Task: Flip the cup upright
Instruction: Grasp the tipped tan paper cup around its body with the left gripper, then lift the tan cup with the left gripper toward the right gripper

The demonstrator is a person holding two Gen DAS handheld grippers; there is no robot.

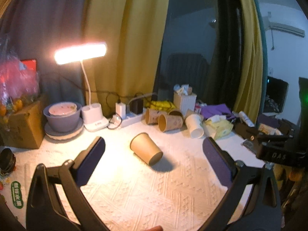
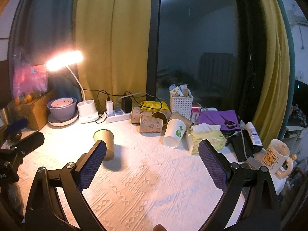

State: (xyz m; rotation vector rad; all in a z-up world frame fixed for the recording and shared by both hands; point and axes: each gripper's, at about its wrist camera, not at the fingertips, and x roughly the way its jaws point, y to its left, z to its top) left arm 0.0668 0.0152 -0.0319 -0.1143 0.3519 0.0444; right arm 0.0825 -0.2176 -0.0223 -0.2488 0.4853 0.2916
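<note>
A plain brown paper cup [image 1: 146,151] lies on its side on the white patterned tablecloth [image 1: 146,192], mouth toward the back left, base toward me. My left gripper [image 1: 154,144] is open and empty, its jaws wide on either side of the cup, a little short of it. In the right wrist view the same cup [image 2: 105,141] lies left of centre, partly behind the left finger [image 2: 92,165]. My right gripper [image 2: 152,148] is open and empty above the cloth, the cup off to its left.
At the back lie several tipped paper cups [image 1: 170,122] and a white cup [image 2: 174,132]. A lit desk lamp [image 1: 80,53], power strip [image 2: 117,115], purple bowl [image 1: 62,118], cardboard box [image 1: 21,127], white basket [image 2: 182,103], tissue pack [image 2: 207,137] and bear mug [image 2: 277,155] ring the table.
</note>
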